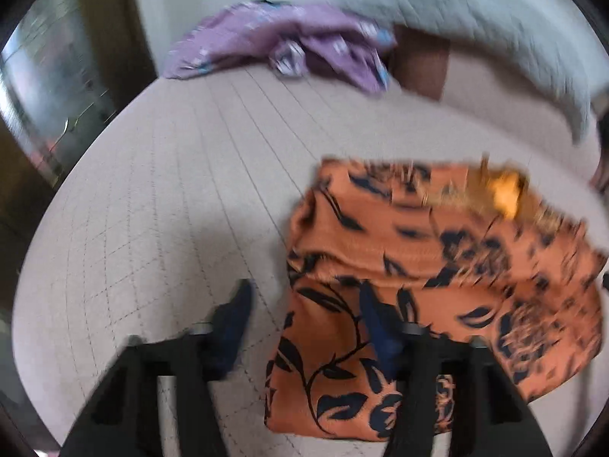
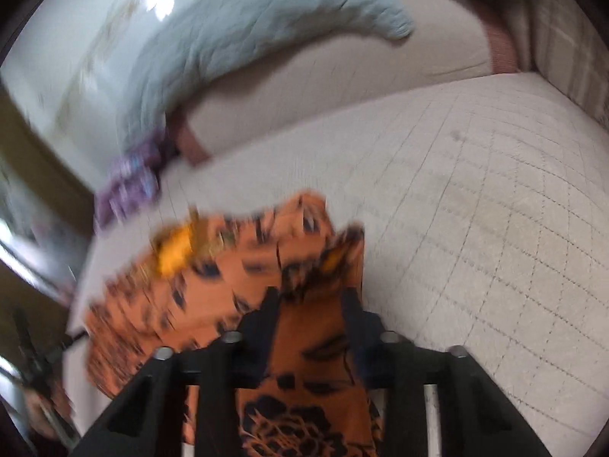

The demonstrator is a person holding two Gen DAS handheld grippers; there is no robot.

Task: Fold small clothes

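Observation:
An orange garment with a dark blue leaf print (image 1: 418, 285) lies partly folded on the beige quilted bed. My left gripper (image 1: 304, 297) is open above the garment's left edge; one finger is over the bed, the other over the cloth. It holds nothing. In the right wrist view the same garment (image 2: 213, 289) is blurred. My right gripper (image 2: 312, 297) is open with orange cloth lying between its two fingers, at the garment's right side. Whether the fingers touch the cloth is not clear.
A crumpled purple garment (image 1: 289, 45) lies at the far edge of the bed (image 1: 171, 198). A pale blue quilt (image 2: 236, 38) drapes over the beige headboard behind. Dark furniture and a mirror (image 1: 49, 76) stand at the left.

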